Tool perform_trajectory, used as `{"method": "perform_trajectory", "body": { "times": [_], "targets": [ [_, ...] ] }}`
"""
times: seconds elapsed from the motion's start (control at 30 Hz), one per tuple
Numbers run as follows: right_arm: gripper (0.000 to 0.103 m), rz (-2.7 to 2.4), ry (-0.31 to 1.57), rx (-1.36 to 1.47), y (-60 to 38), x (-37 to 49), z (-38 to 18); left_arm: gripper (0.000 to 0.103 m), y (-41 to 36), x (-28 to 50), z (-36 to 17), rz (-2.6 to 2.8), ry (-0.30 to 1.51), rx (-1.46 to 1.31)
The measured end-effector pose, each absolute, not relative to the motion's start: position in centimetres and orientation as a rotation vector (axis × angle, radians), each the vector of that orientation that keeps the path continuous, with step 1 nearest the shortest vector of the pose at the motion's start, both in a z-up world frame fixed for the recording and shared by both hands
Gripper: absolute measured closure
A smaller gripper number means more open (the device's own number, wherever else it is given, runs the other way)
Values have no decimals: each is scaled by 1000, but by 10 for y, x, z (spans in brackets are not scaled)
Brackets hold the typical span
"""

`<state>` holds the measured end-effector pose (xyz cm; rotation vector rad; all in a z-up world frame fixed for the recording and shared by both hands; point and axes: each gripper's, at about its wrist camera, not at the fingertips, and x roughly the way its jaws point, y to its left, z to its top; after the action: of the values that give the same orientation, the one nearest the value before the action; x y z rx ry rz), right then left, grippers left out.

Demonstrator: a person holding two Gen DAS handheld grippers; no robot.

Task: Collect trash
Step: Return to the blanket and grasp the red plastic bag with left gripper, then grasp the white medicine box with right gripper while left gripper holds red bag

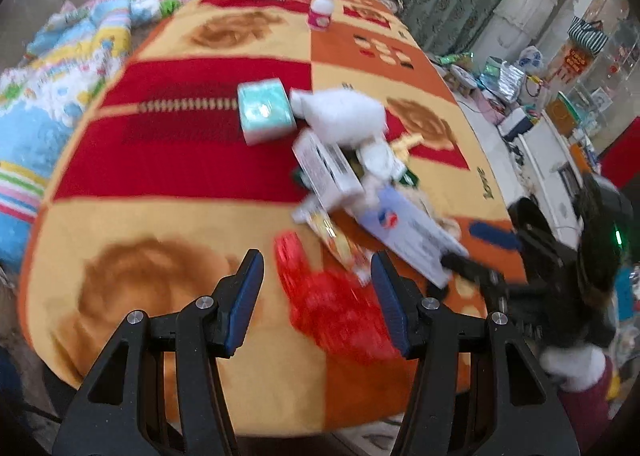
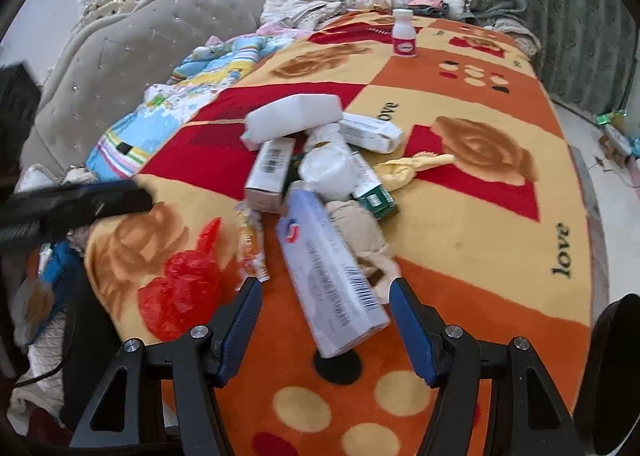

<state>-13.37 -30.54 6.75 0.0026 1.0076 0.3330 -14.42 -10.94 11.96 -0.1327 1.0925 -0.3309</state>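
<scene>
Both claws hang with jaws apart, gripping nothing — the left gripper (image 1: 318, 300) over a crumpled red plastic bag (image 1: 336, 308), the right gripper (image 2: 326, 318) around the near end of a long pale box (image 2: 332, 280). Behind, the trash pile (image 2: 320, 159) lies mid-blanket (image 2: 480, 240) — a small white bottle (image 2: 404, 33) stands far back.

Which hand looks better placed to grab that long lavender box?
Probably the right: its open claw already straddles the lavender box. The left claw, also open, hangs over the red plastic bag.
</scene>
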Motion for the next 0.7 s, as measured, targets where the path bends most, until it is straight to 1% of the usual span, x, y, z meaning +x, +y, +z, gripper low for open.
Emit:
{"method": "perform_trajectory", "body": {
  "times": [0.17,0.27,0.37,0.4,0.43,0.47,0.53,0.63,0.67,0.7],
  "targets": [
    [39,314,1020,51,-322,-127,65,48,-126,-161,97,-368,1113,-139],
    [39,335,1019,55,-321,-127,66,48,-135,-158,74,-358,1163,-101],
    [39,369,1012,49,-314,-128,68,49,-130,-154,60,-353,1173,-139],
    [39,380,1010,49,-312,-129,68,52,-127,-151,60,-371,1168,-159],
    [39,391,1010,48,-309,-130,68,65,-123,-149,62,-383,1159,-169],
    [39,403,1012,46,-307,-129,67,69,-120,-146,64,-382,1155,-161],
    [39,415,1019,48,-304,-127,63,72,-116,-144,70,-391,1149,-151],
    [40,423,1037,79,-305,-121,54,73,-109,-144,84,-382,1106,-112],
    [46,430,1039,85,-305,-121,52,73,-107,-143,89,-380,1093,-109],
    [55,441,1049,85,-304,-121,50,73,-104,-142,93,-378,1081,-112]
  ]
}}
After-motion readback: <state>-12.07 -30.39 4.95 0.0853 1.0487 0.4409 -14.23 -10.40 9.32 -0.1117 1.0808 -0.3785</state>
